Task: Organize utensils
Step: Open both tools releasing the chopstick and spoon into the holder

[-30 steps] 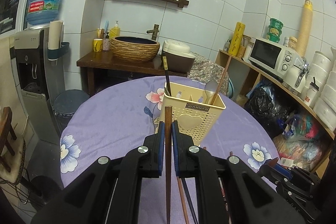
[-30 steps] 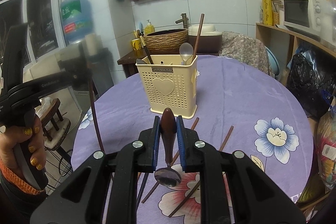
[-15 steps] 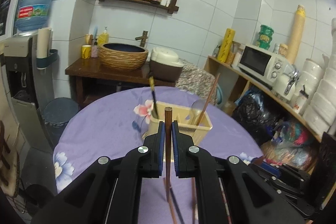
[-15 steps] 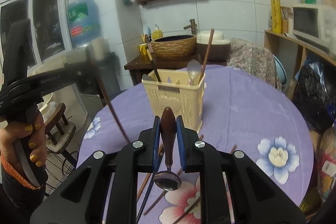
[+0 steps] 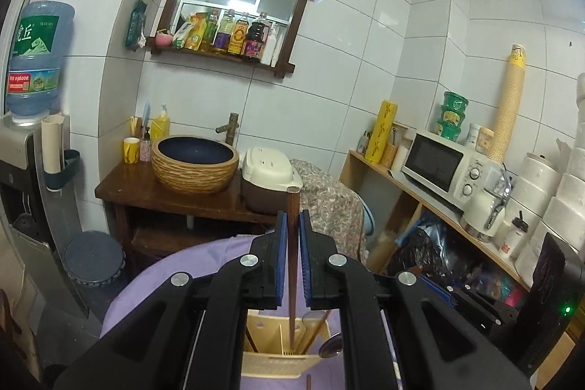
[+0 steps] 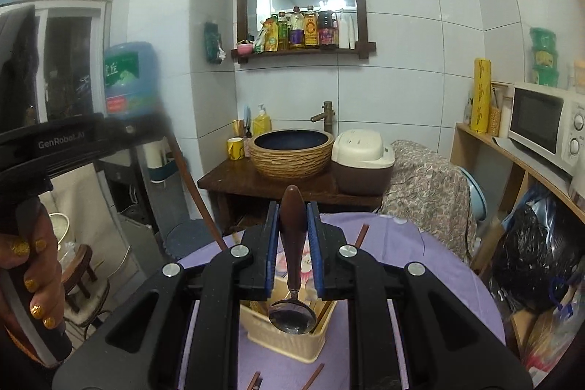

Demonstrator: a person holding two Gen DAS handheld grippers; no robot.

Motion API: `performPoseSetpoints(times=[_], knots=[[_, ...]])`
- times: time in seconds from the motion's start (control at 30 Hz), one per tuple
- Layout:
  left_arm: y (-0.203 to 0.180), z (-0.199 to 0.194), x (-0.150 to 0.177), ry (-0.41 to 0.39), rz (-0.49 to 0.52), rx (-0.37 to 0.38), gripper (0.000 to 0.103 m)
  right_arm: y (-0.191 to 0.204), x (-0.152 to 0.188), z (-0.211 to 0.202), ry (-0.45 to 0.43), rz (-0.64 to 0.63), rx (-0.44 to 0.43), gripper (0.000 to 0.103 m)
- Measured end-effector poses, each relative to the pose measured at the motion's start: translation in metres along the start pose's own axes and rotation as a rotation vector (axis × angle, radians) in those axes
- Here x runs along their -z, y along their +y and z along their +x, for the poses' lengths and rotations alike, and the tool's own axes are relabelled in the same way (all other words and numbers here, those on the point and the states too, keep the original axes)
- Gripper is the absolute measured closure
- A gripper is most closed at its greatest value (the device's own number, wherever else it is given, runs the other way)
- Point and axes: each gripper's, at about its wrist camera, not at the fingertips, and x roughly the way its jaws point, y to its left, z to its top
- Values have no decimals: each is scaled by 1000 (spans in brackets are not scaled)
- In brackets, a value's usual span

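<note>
My left gripper (image 5: 291, 218) is shut on a brown chopstick (image 5: 292, 265), held upright with its lower end inside the cream utensil basket (image 5: 270, 360) below. My right gripper (image 6: 293, 211) is shut on a spoon (image 6: 292, 313) by its brown handle, bowl hanging just above the basket (image 6: 281, 335). The basket stands on the purple flowered tablecloth (image 6: 431, 265) and holds other chopsticks and a spoon (image 5: 331, 348). The left gripper also shows in the right wrist view (image 6: 73, 145), its chopstick (image 6: 193, 192) slanting down toward the basket.
Loose chopsticks (image 6: 310, 379) lie on the cloth in front of the basket. Behind the table are a wooden stand with a woven basin (image 6: 292, 152) and a rice cooker (image 6: 362, 159). A shelf with a microwave (image 5: 438, 167) runs along the right.
Both grippers have risen and moved forward over the basket. The left chopstick's tip has gone down into the basket. The spoon now hangs above the basket's opening.
</note>
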Motion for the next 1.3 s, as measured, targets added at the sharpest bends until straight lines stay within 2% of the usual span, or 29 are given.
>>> performPoseSetpoints(times=[0.13,0.43,0.67,0.8,0.9,1.13,1.2,1.27,1.3], knots=[[-1,19,5,-8,30,-54,95,-5,7,27,19,17,10,87],[22,62,58,105,-7,-91,95,-18,59,77,112,64,31,87],[31,81,93,177,-2,-114,95,-16,90,91,157,63,21,87],[37,90,105,209,-11,-122,95,-16,95,90,152,57,20,87],[40,90,108,195,-6,-140,95,-15,97,89,148,44,21,87],[38,90,107,196,3,-131,94,-16,100,89,129,47,24,87],[38,88,108,195,5,-123,90,-16,101,89,123,46,27,87],[38,86,110,192,2,-115,66,-18,103,86,99,44,28,85],[38,84,111,186,3,-120,61,-18,103,85,89,40,31,83]])
